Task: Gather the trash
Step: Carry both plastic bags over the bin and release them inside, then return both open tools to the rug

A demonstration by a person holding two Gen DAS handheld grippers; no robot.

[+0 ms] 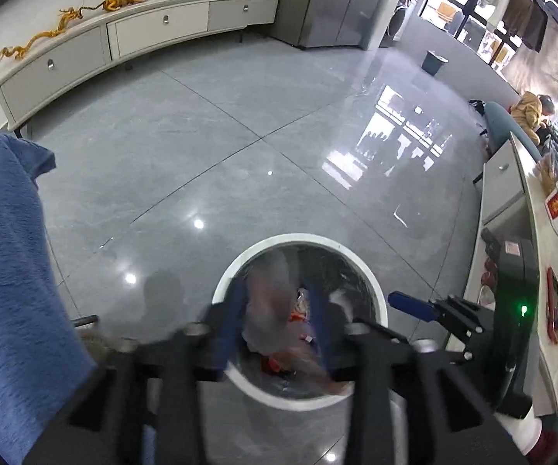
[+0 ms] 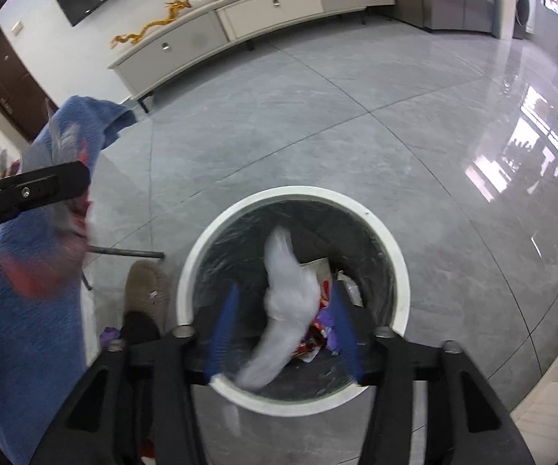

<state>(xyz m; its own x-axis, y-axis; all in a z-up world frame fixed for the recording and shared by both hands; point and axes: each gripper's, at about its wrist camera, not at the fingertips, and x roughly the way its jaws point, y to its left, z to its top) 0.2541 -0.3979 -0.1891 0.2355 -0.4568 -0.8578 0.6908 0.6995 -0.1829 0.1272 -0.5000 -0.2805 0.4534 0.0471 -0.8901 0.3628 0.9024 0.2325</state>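
Note:
A round white trash bin (image 1: 375, 290) with a dark liner stands on the floor and holds several wrappers; it also shows in the right wrist view (image 2: 400, 271). My left gripper (image 1: 277, 310) is open above the bin, with a blurred greyish wrapper (image 1: 269, 302) between its blue fingers (image 1: 232, 317), seemingly loose and falling. My right gripper (image 2: 284, 317) is open over the bin; a blurred white plastic bag (image 2: 286, 298) hangs between its fingers (image 2: 342, 325), gripped or falling I cannot tell. The right gripper's tip (image 1: 410, 306) appears in the left wrist view.
A blue towel (image 1: 4, 271) hangs at the left, also in the right wrist view (image 2: 27, 321). A slippered foot (image 2: 145, 290) stands beside the bin. A cluttered counter (image 1: 542, 271) runs along the right. A low white cabinet (image 1: 124, 38) lines the far wall across grey tile floor (image 1: 240, 135).

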